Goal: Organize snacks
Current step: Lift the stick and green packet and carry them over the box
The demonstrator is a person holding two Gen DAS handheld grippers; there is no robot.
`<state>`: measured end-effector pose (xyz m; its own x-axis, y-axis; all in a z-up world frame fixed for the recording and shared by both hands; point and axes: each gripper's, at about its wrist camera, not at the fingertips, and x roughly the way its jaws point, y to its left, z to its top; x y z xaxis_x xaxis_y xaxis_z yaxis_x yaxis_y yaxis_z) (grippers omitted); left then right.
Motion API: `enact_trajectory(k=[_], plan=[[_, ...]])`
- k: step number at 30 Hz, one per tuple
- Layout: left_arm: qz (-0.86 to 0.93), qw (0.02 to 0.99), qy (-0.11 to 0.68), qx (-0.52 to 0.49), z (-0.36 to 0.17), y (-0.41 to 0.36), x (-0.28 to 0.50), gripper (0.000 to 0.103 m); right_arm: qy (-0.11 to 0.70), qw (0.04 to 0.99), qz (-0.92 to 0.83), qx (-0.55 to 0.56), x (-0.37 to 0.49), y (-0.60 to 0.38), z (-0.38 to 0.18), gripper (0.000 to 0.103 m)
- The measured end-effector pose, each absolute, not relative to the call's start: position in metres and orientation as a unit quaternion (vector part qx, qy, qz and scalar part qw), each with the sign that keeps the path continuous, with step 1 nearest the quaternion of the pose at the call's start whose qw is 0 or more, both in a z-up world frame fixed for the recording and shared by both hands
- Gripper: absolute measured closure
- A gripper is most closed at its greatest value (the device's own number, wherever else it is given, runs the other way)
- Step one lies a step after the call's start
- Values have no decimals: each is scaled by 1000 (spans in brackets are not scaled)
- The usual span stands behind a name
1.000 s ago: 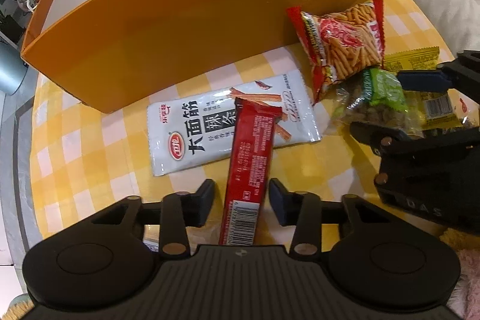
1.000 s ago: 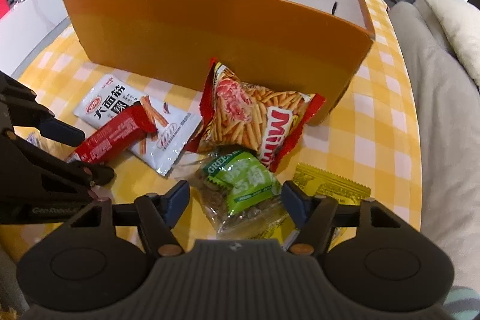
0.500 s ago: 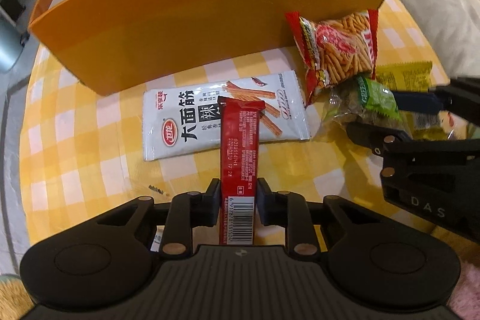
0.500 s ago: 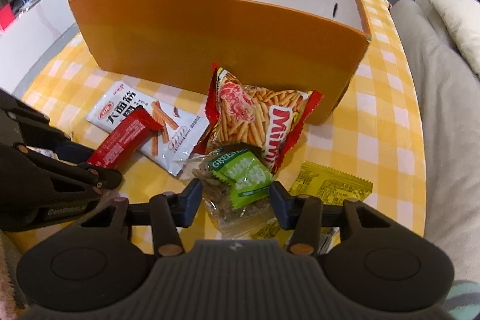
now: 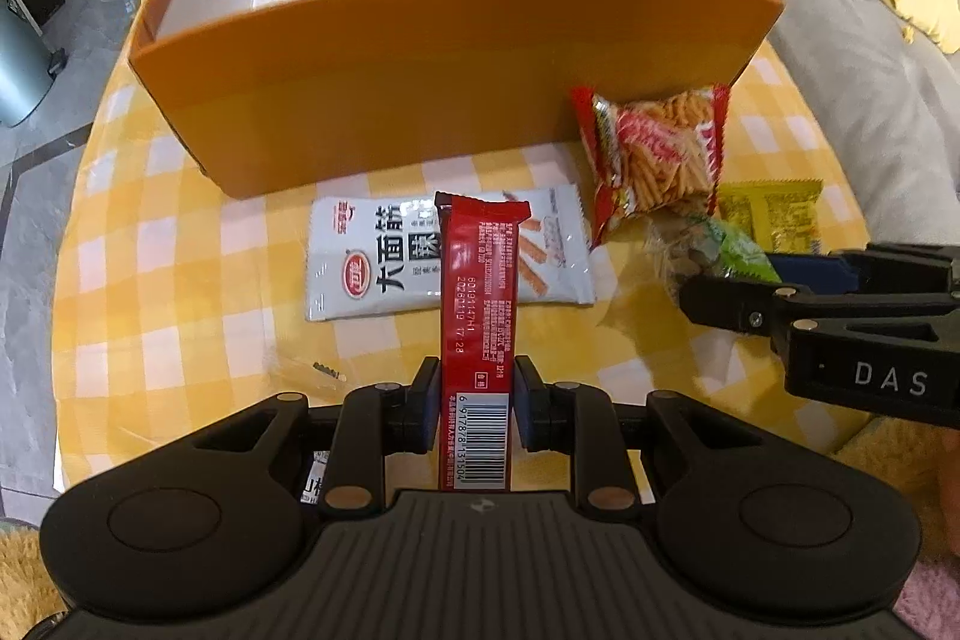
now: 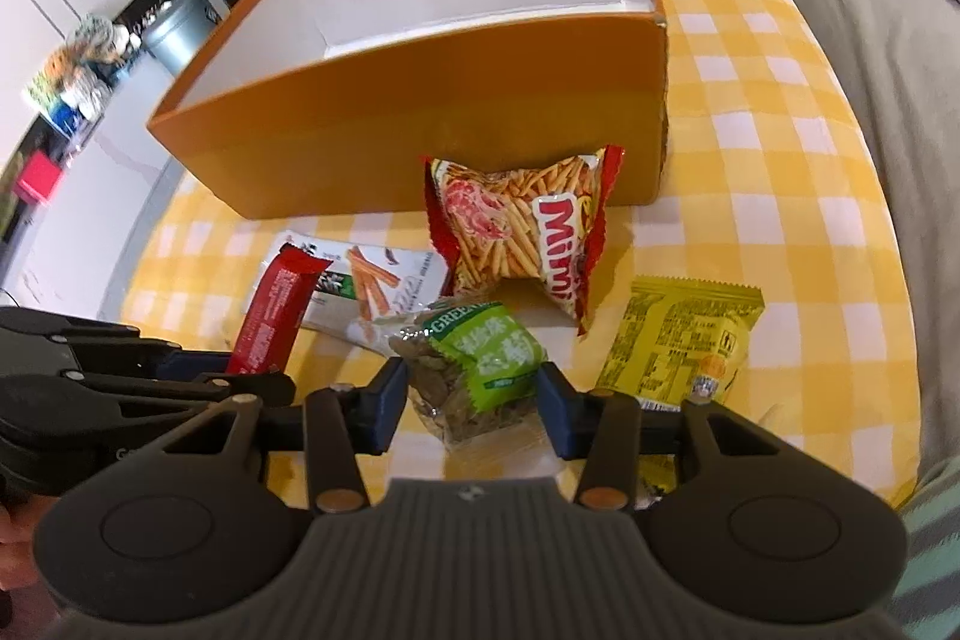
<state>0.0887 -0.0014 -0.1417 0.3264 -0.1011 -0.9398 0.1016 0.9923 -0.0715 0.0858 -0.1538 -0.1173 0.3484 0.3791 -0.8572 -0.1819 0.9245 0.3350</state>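
Note:
My left gripper (image 5: 475,403) is shut on a long red snack bar (image 5: 480,316) and holds it lifted above the yellow checked tablecloth (image 5: 180,292); the bar also shows in the right wrist view (image 6: 273,319). My right gripper (image 6: 471,400) is shut on a clear bag of seeds with a green label (image 6: 480,370), lifted off the table; the bag also shows in the left wrist view (image 5: 714,250). The open orange box (image 5: 456,100) with a white inside stands behind the snacks (image 6: 420,136).
A white spicy-strip packet (image 5: 420,268), a red bag of stick snacks (image 6: 522,226) and a yellow packet (image 6: 684,340) lie on the cloth in front of the box. A grey sofa with cushions (image 5: 870,40) runs along the right.
My left gripper closed on the red bar and lifted it. My right gripper closed on the green-label bag and lifted it. Both cameras rose, so the box's inside now shows.

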Motion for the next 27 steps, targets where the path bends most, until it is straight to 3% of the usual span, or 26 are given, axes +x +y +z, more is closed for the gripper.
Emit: enact_trajectory(k=[27], plan=[[-72,867,490,46,-38,-9,94,76,482,855,169,92,79,-153,-41,60]])
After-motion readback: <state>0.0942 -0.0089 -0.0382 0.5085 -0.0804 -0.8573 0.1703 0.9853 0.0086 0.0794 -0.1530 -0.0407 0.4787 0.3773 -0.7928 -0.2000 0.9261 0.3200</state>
